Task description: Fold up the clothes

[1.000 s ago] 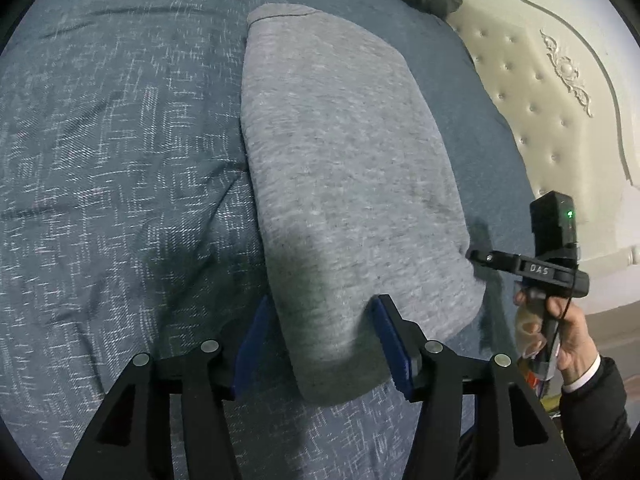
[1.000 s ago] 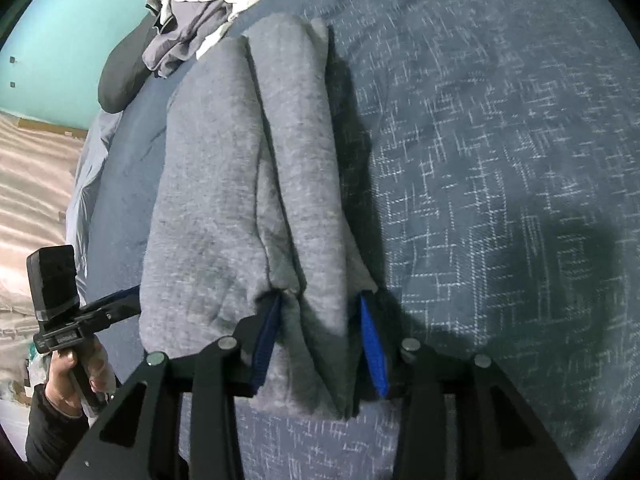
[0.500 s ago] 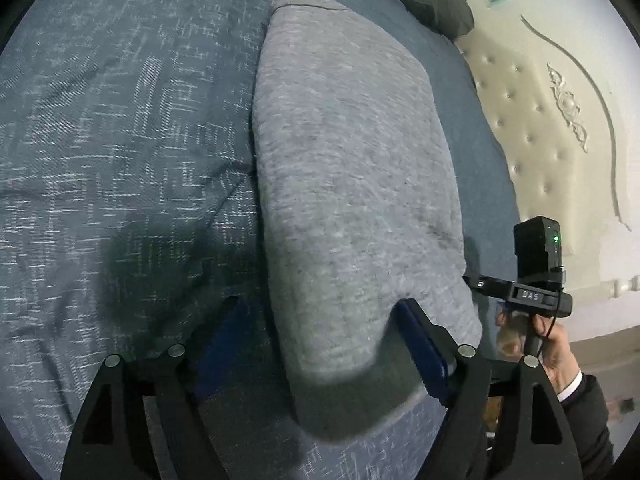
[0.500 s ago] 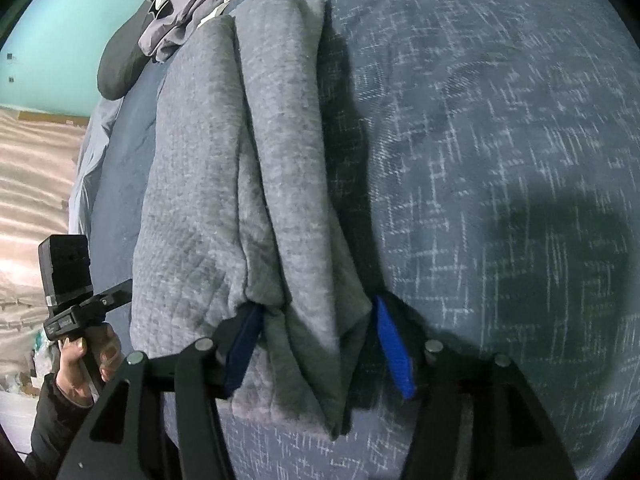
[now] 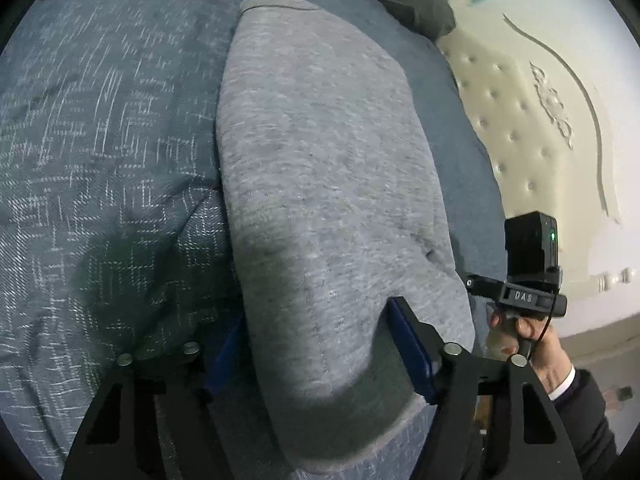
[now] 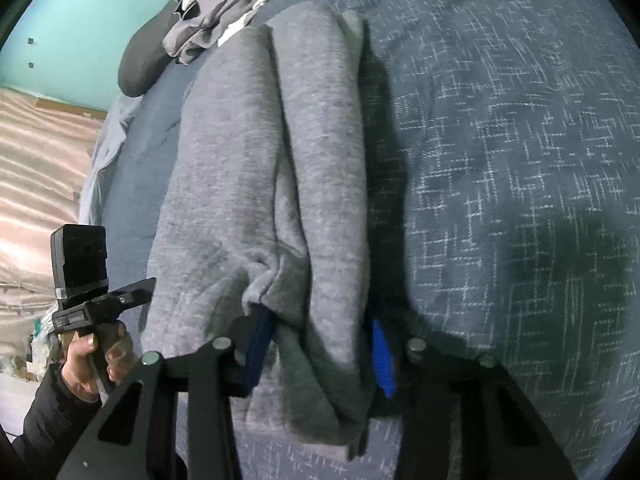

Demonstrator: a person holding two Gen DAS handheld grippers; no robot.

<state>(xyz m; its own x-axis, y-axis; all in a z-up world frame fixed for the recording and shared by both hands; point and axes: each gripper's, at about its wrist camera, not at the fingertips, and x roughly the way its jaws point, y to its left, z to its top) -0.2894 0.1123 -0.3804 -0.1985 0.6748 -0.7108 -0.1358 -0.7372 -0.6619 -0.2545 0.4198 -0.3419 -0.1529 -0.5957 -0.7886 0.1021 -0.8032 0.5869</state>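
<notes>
A grey folded sweatshirt [image 5: 320, 140] lies lengthwise on the blue patterned bedcover [image 5: 100, 140]. Its near end sits between the blue pads of my left gripper [image 5: 316, 312]. The jaws are closing, and the right pad dents the cloth. From the other side the same sweatshirt [image 6: 240, 140] shows two long rolled folds. My right gripper [image 6: 318, 318] has its jaws closing on the right-hand fold, with both pads pressed into the cloth. A person's hand [image 5: 520, 328] holds the right device beside the garment's corner.
A heap of white and grey clothes [image 6: 224, 0] lies at the far end of the bed, next to a dark pillow [image 6: 140, 64]. A cream tufted headboard [image 5: 520, 100] runs along one side. The bedcover [image 6: 500, 160] stretches wide beside the garment.
Both pairs of jaws spread wider half a second ago and have since narrowed onto the garment's near end. Both cameras sit slightly closer to the cloth.
</notes>
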